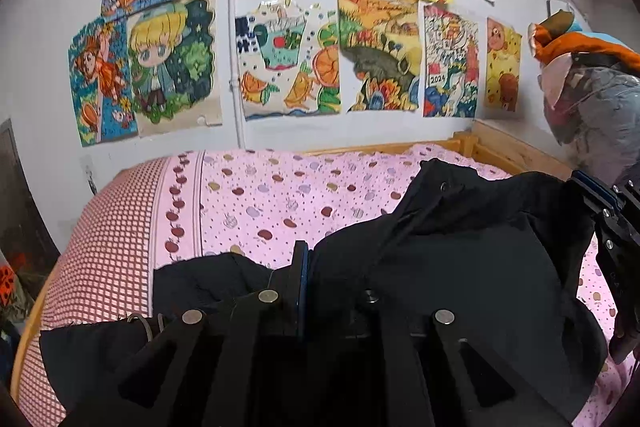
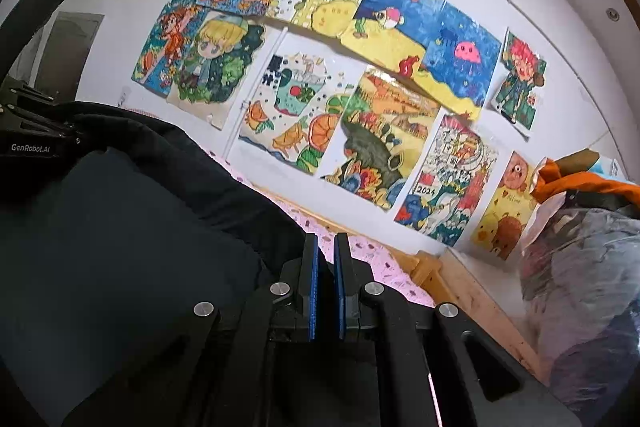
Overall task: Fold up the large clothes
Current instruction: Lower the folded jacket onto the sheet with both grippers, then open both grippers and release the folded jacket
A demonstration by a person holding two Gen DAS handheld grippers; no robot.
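Left gripper [image 1: 302,267] clamped on black garment [image 1: 460,259], right gripper [image 2: 326,267] closed on its edge, pink sheet [image 1: 256,195] beneath, drawings [image 2: 360,75] behind, bagged bundle [image 2: 584,283] cut off.

"GenRobot.AI" on the left claw's body [image 2: 30,147], "2024" on a wall drawing [image 2: 448,179]

Across the top of my view I see colourful children's drawings [image 1: 288,39] taped to a white wall [image 1: 48,27], a pink apple-print bedsheet [image 1: 256,199] mid-frame, a wooden bed frame [image 1: 516,151] and bagged bundles [image 1: 596,99] at right.
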